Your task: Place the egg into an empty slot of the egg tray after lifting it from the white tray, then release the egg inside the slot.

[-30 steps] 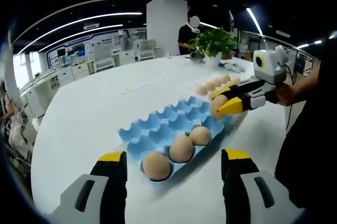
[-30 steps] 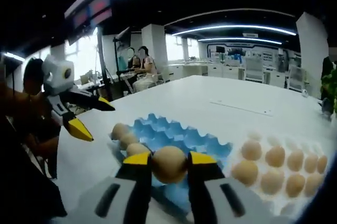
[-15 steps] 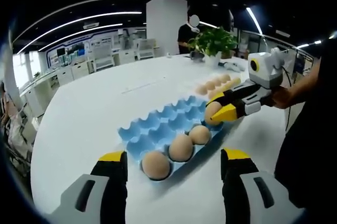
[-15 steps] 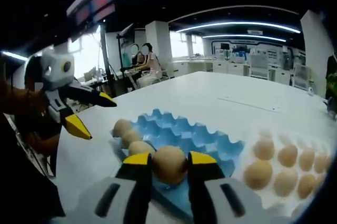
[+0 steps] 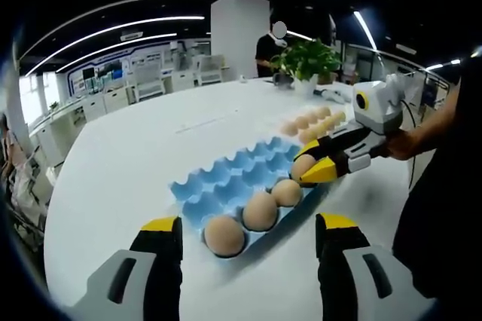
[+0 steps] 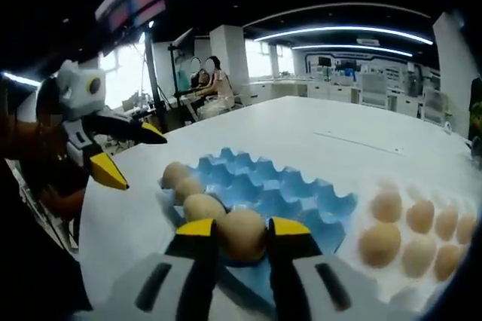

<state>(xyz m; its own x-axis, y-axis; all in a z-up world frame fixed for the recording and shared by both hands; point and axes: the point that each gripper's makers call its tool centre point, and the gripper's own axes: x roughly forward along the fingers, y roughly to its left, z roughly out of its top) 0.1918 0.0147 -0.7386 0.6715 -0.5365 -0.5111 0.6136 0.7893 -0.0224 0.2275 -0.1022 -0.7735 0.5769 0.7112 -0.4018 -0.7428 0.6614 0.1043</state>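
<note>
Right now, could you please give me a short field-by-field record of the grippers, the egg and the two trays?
right gripper: fingers shut on the egg, low over the blue egg tray
left gripper: open, holding nothing, near the tray's end
blue egg tray contents: three eggs in a row along one edge; other slots look empty
held egg position: lined up beside that row, at the next slot; contact with the slot cannot be told
white tray: holds more eggs, beside the blue tray
</note>
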